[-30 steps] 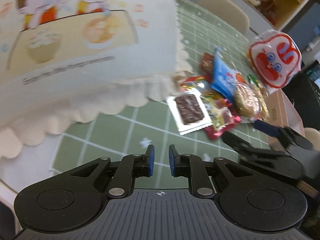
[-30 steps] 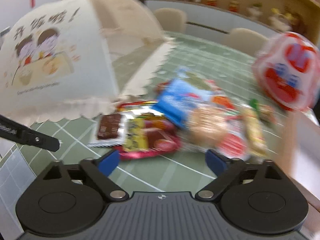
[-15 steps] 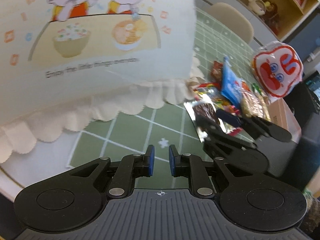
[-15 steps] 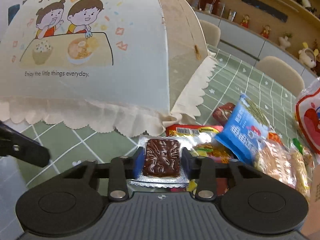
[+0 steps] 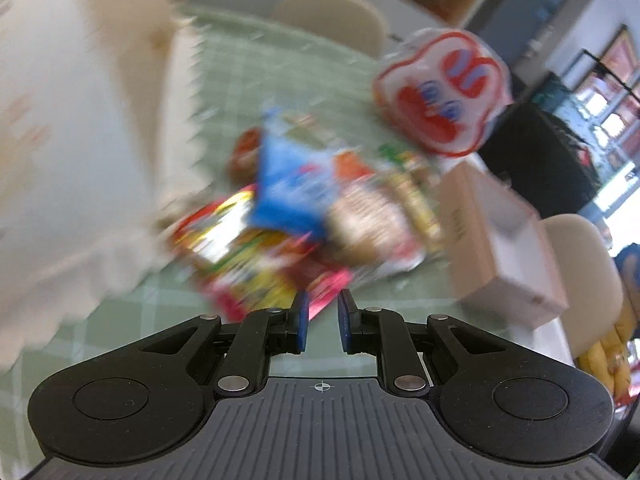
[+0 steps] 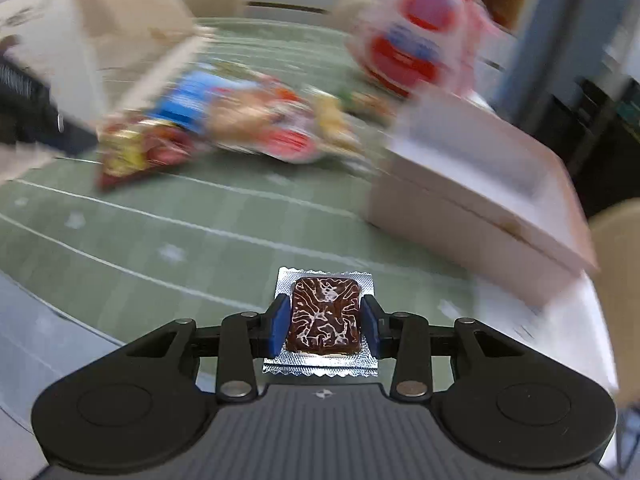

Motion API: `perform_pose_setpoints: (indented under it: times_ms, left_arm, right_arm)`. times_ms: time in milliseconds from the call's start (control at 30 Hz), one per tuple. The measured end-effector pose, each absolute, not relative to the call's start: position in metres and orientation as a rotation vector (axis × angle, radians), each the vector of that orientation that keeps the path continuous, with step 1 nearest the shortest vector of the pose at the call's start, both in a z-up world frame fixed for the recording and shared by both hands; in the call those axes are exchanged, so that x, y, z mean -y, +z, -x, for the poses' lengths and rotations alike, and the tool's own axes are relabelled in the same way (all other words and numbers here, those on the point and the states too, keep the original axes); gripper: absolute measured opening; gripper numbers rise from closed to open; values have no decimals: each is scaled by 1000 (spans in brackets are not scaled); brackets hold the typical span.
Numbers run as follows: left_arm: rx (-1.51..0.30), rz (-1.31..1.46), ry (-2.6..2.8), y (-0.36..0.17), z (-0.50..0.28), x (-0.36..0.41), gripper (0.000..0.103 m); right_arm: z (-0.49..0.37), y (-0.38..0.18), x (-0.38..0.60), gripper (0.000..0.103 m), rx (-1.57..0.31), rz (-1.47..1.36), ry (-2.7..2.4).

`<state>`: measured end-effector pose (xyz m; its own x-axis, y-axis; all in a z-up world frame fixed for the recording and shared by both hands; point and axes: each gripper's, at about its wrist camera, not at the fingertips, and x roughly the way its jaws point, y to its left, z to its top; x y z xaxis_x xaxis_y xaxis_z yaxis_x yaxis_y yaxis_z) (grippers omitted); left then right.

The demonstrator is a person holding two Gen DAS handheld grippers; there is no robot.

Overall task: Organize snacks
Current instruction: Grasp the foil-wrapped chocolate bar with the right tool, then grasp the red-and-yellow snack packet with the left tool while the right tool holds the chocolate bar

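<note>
My right gripper (image 6: 323, 322) is shut on a brown chocolate biscuit in a silver wrapper (image 6: 323, 316) and holds it above the green checked tablecloth (image 6: 168, 220). A blurred pile of snack packets (image 6: 240, 120) lies beyond it; it also shows in the left wrist view (image 5: 304, 216), with a blue packet (image 5: 292, 188) on top. My left gripper (image 5: 321, 320) is nearly shut with a narrow gap, empty, just in front of the pile. A tan cardboard box (image 6: 472, 184) stands to the right, also in the left wrist view (image 5: 500, 240).
A white food-cover tent (image 5: 80, 140) with a scalloped hem fills the left. A red-and-white character bag (image 5: 440, 92) stands behind the pile. Beige chairs (image 5: 332, 16) ring the table. The table's white edge (image 6: 40, 340) runs at the near left.
My right gripper has lifted the chocolate biscuit off the pile and swung right toward the box. My left gripper has swung right from the tent toward the pile.
</note>
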<state>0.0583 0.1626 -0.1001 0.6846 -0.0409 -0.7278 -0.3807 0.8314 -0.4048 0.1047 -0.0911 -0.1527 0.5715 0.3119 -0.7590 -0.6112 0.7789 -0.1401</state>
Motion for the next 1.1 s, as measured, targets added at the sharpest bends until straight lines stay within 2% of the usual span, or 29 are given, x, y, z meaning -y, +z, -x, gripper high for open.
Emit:
perform_pose_setpoints:
  times_ms: [33,67,100,167,433,500,600,800,867,1033,1100]
  left_arm:
    - [-795,575,192,-97,-67,-160,18]
    - [-789,576,186,-95,-75,-156,18]
    - [-786,569,184,-94,-83,-152,18]
    - [-796,547,196,-94,-93,-145,18]
    - [-868,480,331,-118,-85,-142,18]
    - [-860,429,366,-123,-82,-142,18]
    - [-831,325,400,-129,-86,-139,18]
    - [-830,33,398,-142,-87,-108,21]
    - [-835,14,386,-143,-81,-106,25]
    - [-863,92,379,-144,-65,-118,25]
    - [-876,149,376,-145,-56,-126,33]
  right_arm:
    - [-107,-154,99,39,-802,398,545]
    - [-108,-156,106,44,-811,380,533]
    - [-110,-158,113,60,-819,359,520]
    - [-112,-162,125,74,-831,325,510]
    - [-122,-174,145,90,-859,223,553]
    - [-123,-175,144,98,-859,225,572]
    - [-121,-177,142,103,-847,236,587]
    - [-118,-181,144,103,-801,231,601]
    - [-116,-182,145,103,-793,228,601]
    - [-117,-182,143,103,-811,224,589]
    - [-119,-181,141,103,-831,231,586]
